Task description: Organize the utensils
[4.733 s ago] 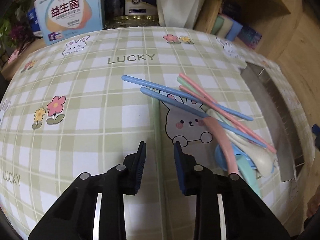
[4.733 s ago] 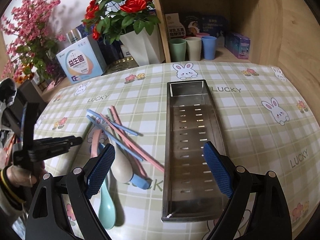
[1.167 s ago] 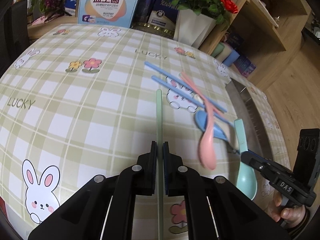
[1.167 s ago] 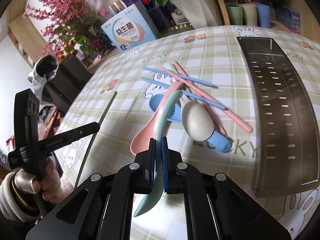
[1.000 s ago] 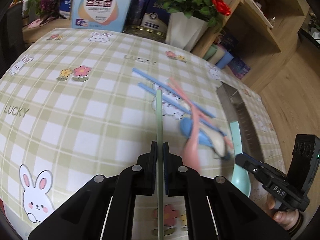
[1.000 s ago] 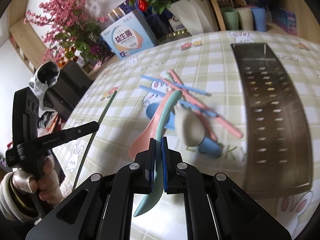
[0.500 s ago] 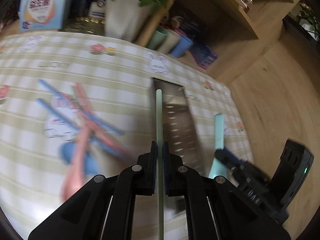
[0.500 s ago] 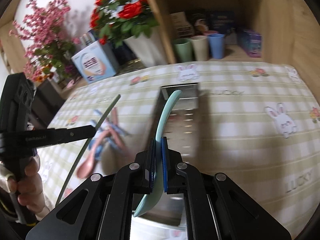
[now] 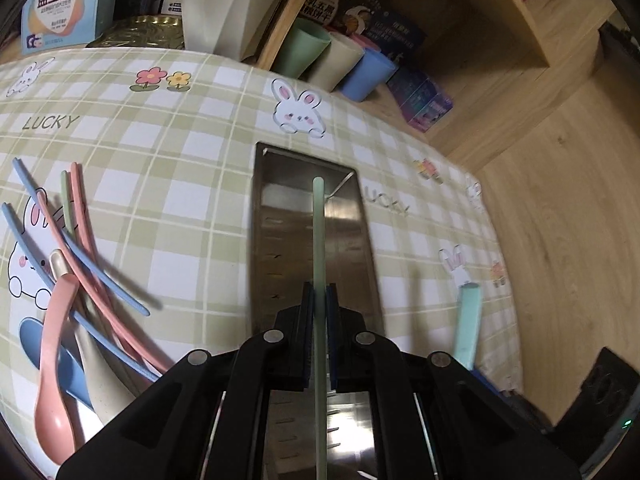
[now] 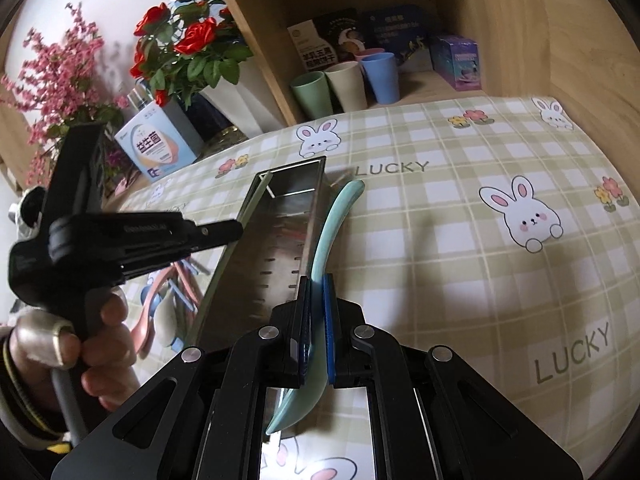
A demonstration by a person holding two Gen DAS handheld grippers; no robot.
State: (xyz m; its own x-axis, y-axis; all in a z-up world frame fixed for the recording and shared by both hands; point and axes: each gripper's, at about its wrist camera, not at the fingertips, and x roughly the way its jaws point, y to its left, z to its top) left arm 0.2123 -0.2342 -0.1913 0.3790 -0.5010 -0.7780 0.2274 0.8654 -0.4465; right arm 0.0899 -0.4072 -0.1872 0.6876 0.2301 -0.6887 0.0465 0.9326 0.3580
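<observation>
Your left gripper (image 9: 319, 300) is clamped on a pale green chopstick (image 9: 319, 236), which reaches out ahead over the steel slotted tray (image 9: 352, 240); nothing can be seen lying inside. Your right gripper (image 10: 316, 292) pinches the teal spoon (image 10: 334, 220) just right of that tray. The remaining utensils (image 9: 76, 280) lie left of it. The tablecloth (image 10: 460, 240) reads "LUCKY".
</observation>
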